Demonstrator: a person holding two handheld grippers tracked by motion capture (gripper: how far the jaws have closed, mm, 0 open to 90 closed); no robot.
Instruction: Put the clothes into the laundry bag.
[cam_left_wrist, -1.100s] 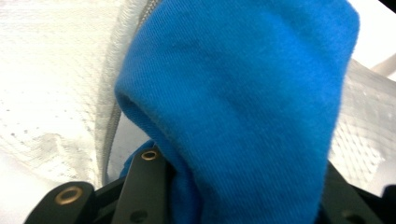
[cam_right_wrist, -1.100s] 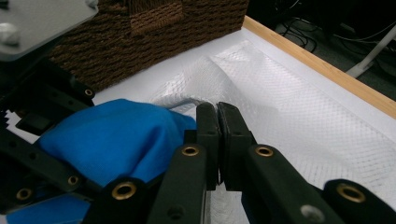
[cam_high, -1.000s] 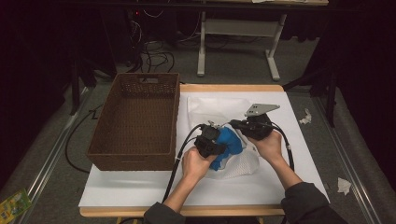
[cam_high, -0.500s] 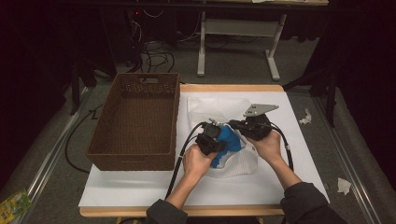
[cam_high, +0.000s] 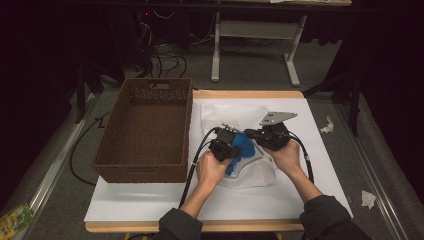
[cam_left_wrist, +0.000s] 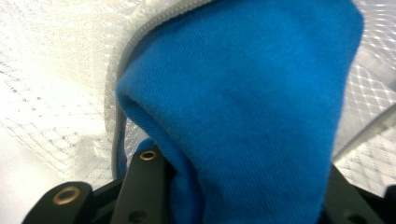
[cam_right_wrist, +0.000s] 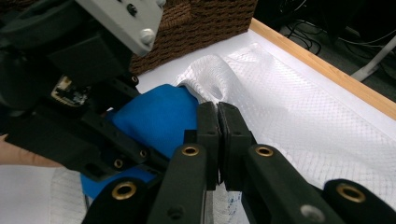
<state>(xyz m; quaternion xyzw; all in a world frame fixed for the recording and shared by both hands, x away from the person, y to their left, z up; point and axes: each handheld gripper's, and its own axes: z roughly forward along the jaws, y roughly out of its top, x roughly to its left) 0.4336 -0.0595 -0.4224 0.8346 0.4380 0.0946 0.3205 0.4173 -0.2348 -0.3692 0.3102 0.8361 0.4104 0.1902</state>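
The left gripper (cam_high: 231, 149) grasps the blue cloth (cam_left_wrist: 252, 107); the right gripper (cam_right_wrist: 218, 122), clenched, pinches the mesh bag (cam_right_wrist: 299, 121). Next: push cloth deeper inside.

Blue cloth (cam_left_wrist: 252, 107) cut off by the lower edge in the left gripper view, hiding the jaw tips there. Mesh bag (cam_high: 252, 172) partly hidden under both hands from above. Basket (cam_right_wrist: 205, 23) cropped at the top edge.
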